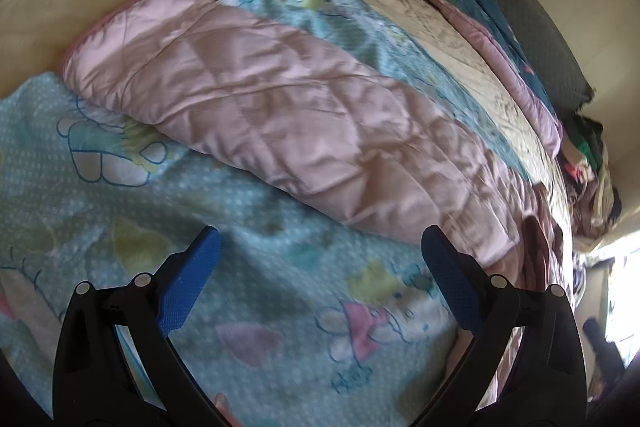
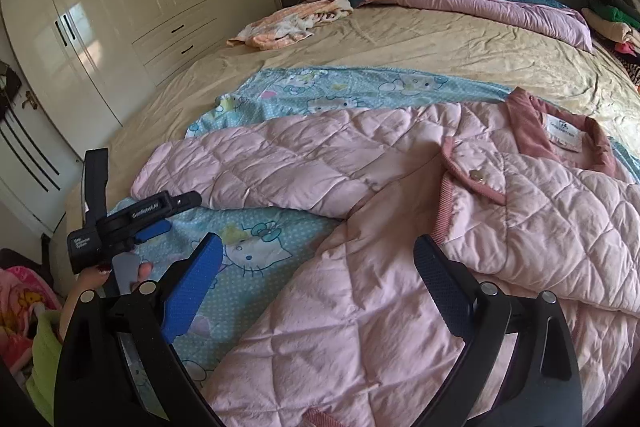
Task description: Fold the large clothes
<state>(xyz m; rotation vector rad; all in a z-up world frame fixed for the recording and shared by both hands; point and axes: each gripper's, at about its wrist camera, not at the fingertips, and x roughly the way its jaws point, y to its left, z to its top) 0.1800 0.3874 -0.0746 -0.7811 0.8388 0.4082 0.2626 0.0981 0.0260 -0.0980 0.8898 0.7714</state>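
A pink quilted jacket [image 2: 400, 187] lies spread on a blue cartoon-print sheet [image 2: 256, 259], which itself lies on the beige bed [image 2: 400, 39]. Its front faces up, the collar [image 2: 560, 131] points to the far right, and one sleeve [image 2: 248, 163] stretches out to the left.

The left gripper [image 1: 320, 247] hovers above the blue sheet, just beside the sleeve end [image 1: 120, 47], with its jaws wide apart and nothing between them. The right gripper [image 2: 318, 259] is over the lower body of the jacket, also with jaws apart and empty.

I judge the jacket to be soft and padded, rather light for its size but bulky. The shiny outer cloth looks smooth, so it may slip from a shallow pinch. It will not keep a sharp crease and may spring open. Good places to take hold seem to be the cuff of the sleeve and the ribbed pink trim [image 2: 448, 203] along the front edge, where the material is firmer. A deep bite through the padding would hold better than a pinch of the surface.
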